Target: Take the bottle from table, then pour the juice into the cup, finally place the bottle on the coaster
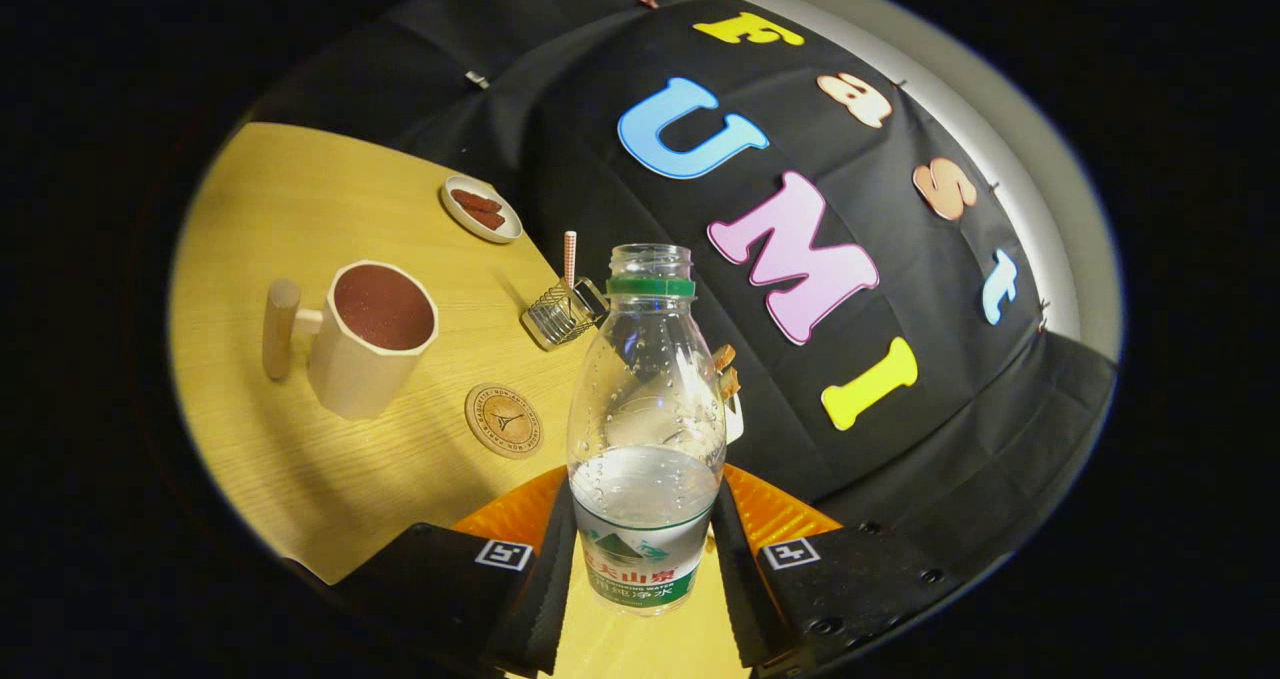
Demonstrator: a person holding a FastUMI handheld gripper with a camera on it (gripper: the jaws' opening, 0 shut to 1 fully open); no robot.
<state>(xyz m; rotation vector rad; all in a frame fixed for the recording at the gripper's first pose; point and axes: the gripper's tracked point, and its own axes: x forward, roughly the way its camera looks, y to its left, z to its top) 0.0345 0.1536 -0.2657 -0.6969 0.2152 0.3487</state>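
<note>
Between the fingers of the hand-held gripper [645, 559], pinched from both sides, stands one uncapped bottle [646, 429], while beyond it the table [280, 199] carries one cup [370, 337], one coaster [503, 420] and one small dish [481, 209].

Bottle [645, 409]: wrap label [640, 564] on lower body, white over green, w/ mountain graphic, one row of large characters and a line of small print below; small print too fine to make out.

Coaster [503, 420] on surface: ring of lettering round the rim, illegible; tower emblem at ctr.

Claw [642, 519]: one square black-and-white marker tag per side, left tag [503, 555] and right tag [790, 553]; patterns only, no chars. Both fingers [545, 599] press on bottle at label ht.
</note>
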